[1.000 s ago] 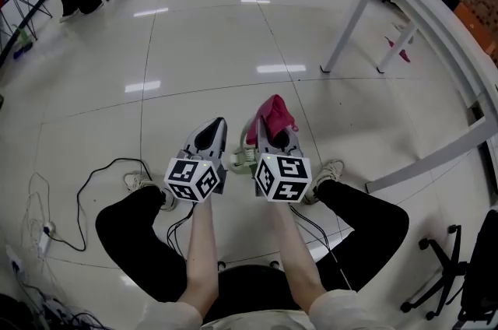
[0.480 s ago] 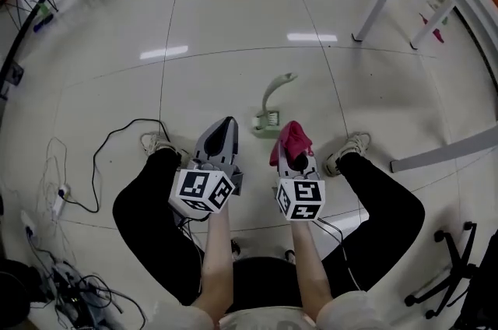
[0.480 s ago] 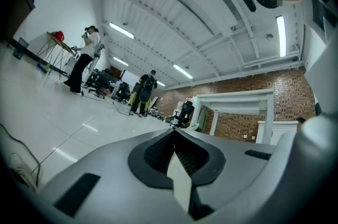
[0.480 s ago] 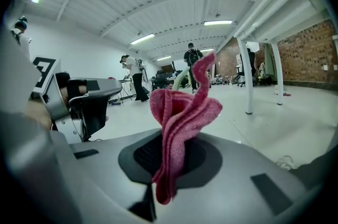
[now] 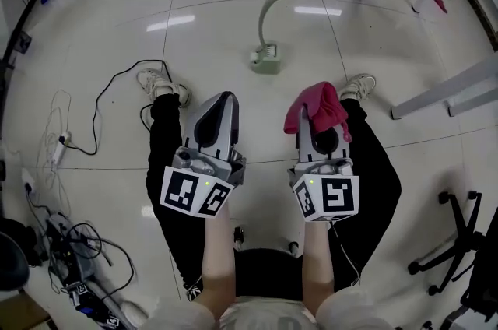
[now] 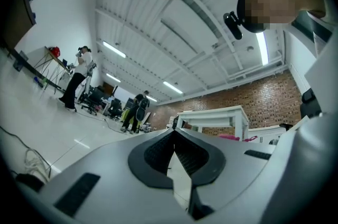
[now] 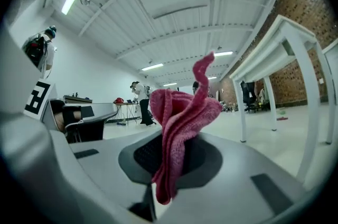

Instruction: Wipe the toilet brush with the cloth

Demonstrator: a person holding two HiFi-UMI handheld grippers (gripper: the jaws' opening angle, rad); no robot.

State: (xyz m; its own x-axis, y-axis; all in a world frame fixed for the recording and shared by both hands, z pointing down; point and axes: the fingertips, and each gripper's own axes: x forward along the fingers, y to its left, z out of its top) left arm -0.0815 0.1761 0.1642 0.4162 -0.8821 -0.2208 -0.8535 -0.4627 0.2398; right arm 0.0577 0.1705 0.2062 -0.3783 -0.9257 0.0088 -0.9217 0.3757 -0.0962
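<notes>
The person is sitting with both tools raised over the lap. On the left, the left gripper point(image 5: 225, 98) is hanging with its jaws pressed together on nothing. Ahead on the pale floor point(image 5: 117, 48), between the shoes and well apart from both tools, the toilet brush point(image 5: 264, 56) is standing upright in its green holder. On the right, the right gripper point(image 5: 311, 118) is pinching the pink cloth point(image 5: 323, 101), which is bunching up above its jaws.

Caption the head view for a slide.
Right gripper clamps a pink cloth, left gripper shut and empty; toilet brush stands on the floor ahead.
</notes>
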